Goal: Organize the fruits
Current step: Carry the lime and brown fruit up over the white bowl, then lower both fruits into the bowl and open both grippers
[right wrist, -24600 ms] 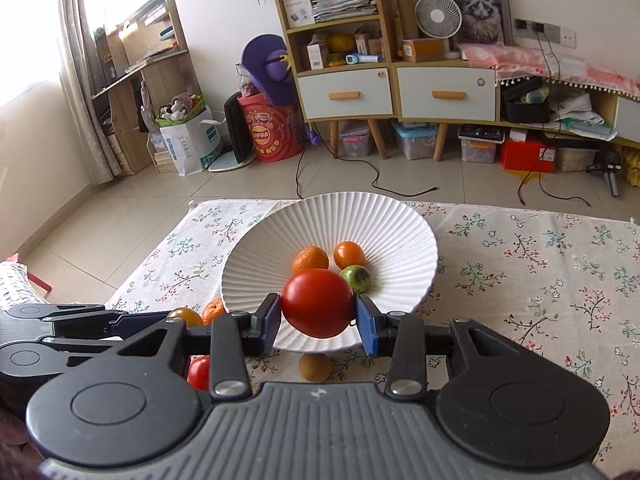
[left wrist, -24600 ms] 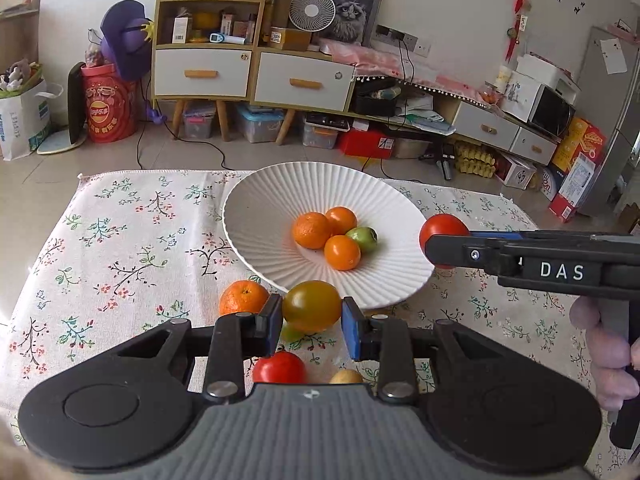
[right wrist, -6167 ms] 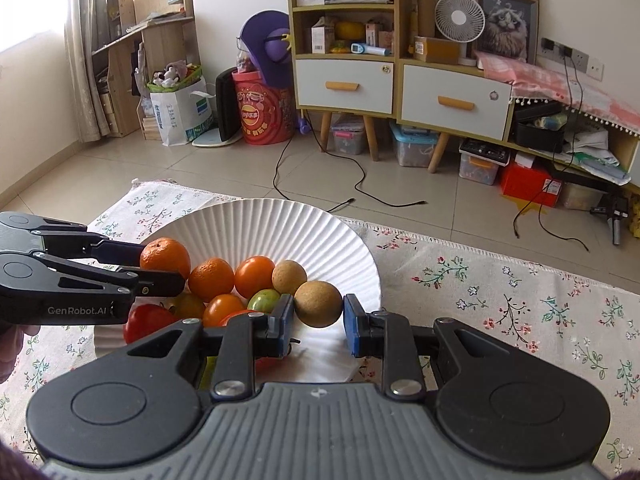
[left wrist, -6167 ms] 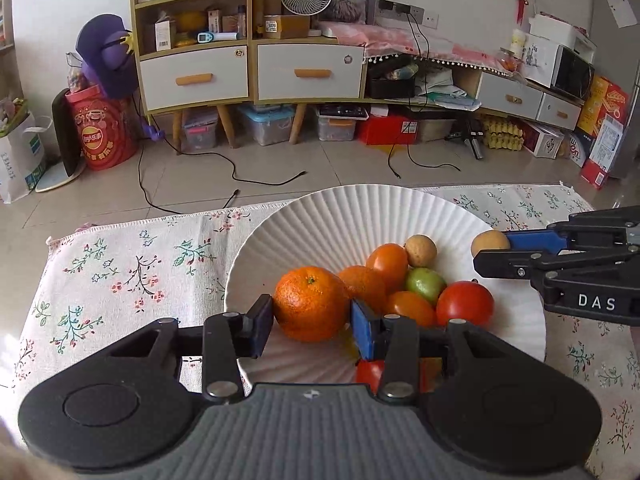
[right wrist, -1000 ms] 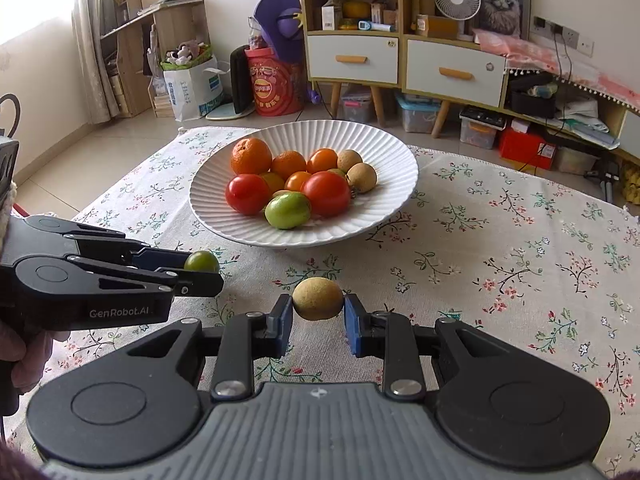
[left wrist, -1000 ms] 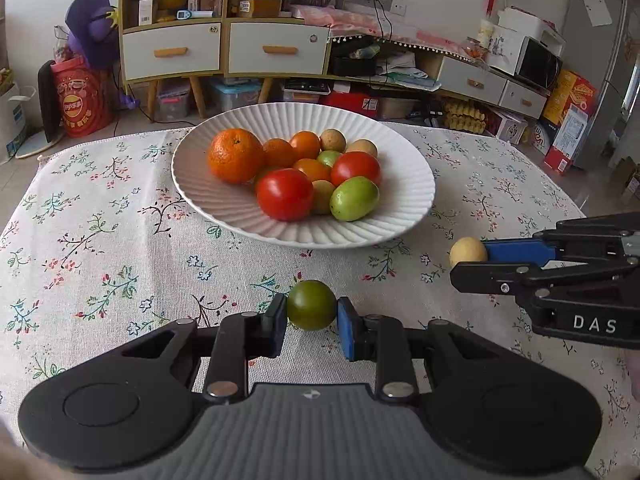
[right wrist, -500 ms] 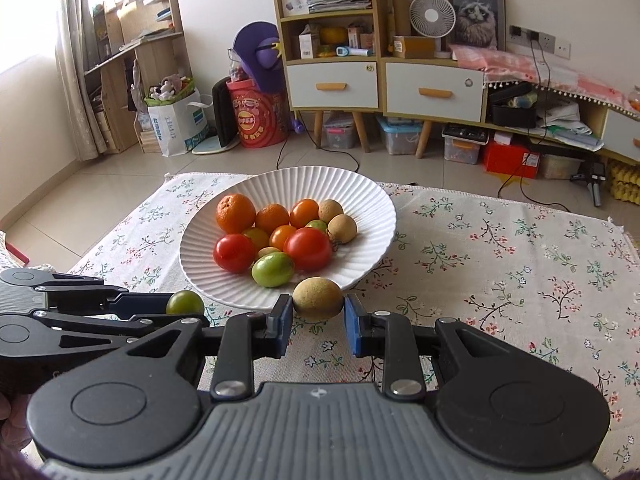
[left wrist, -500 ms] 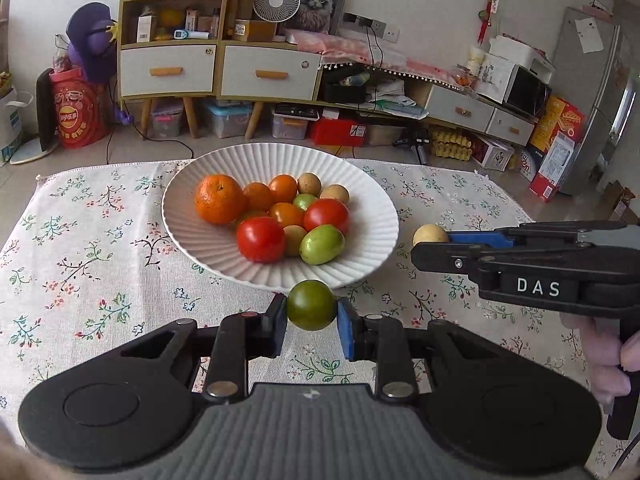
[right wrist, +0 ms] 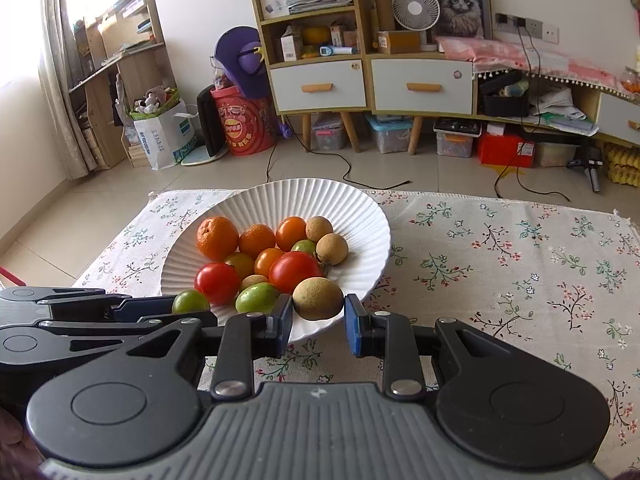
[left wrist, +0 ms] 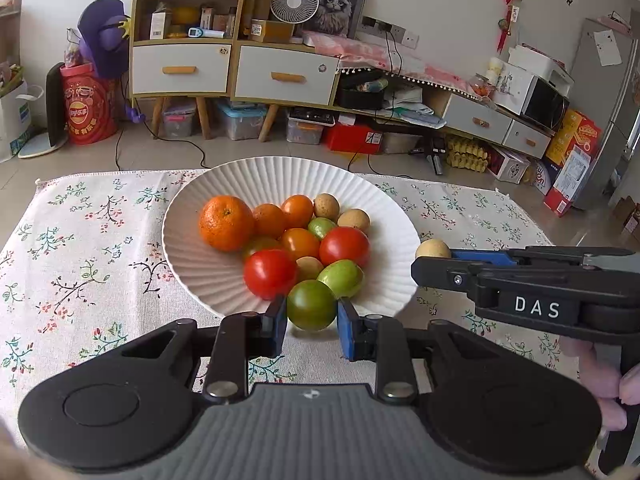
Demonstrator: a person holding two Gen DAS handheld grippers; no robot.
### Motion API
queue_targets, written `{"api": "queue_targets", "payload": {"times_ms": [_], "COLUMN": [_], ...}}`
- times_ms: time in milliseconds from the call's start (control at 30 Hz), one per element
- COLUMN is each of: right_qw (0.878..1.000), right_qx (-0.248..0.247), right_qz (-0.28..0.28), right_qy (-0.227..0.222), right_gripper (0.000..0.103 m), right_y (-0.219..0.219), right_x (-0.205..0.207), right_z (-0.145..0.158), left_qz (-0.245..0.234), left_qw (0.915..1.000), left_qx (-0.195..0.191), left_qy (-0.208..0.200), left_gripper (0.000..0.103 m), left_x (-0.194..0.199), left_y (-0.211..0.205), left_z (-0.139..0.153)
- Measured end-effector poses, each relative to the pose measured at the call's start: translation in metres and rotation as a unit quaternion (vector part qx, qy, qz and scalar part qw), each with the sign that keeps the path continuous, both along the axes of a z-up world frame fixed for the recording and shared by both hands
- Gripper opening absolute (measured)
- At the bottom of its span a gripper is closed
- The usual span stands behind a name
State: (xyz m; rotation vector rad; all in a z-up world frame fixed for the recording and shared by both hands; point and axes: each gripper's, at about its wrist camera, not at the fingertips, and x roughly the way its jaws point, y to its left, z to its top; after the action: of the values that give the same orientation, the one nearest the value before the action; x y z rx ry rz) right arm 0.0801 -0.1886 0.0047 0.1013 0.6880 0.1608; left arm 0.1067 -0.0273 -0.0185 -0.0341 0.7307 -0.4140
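green tomato: dark green, pinched in my left gripper, right at the near rim of the plate

brown fruit: tan and roundish (can't tell what kind), clamped in my right gripper, also at the near rim, just right of the green one

left gripper state: closed on the green tomato, both pads pressing its sides

right gripper state: closed on the brown fruit, same deal

plate: white, ribbed, sits on the tablecloth toward its left-middle

fruit in the plate: big orange at the left, smaller oranges behind it, two red tomatoes, a light green tomato, a couple more brown ones at the back (all bunched, touching each other)

tablecloth: white with little flower sprigs, covers the whole table

my hand: fingers wrapped round the right gripper's handle, seen at the right edge of the left camera

background: wooden shelf unit with white drawers, small fan, cat picture, red bucket, cables on the tiled floor
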Motion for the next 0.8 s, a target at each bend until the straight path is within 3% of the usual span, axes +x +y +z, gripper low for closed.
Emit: {"api": "queue_targets", "payload": {"times_ms": [633,800], "right_qw": [1.0,1.0], "right_qx": [-0.009,-0.008], "right_qz": [0.006,0.002], "right_qy": [-0.004,-0.01], "right_gripper": [0.026,0.037], "right_y": [0.0018,0.002], "right_x": [0.0074,0.0061], "right_z": [-0.0045,-0.0022], "left_qz": [0.002,0.001], "left_qw": [1.0,0.9998], "left_qx": [0.009,0.015], "left_qy": [0.001,-0.012], "left_gripper": [0.017,0.022], "left_x": [-0.0011,-0.004], "left_y": [-0.0019,-0.0043], "left_z": [-0.0022,0.0001]}}
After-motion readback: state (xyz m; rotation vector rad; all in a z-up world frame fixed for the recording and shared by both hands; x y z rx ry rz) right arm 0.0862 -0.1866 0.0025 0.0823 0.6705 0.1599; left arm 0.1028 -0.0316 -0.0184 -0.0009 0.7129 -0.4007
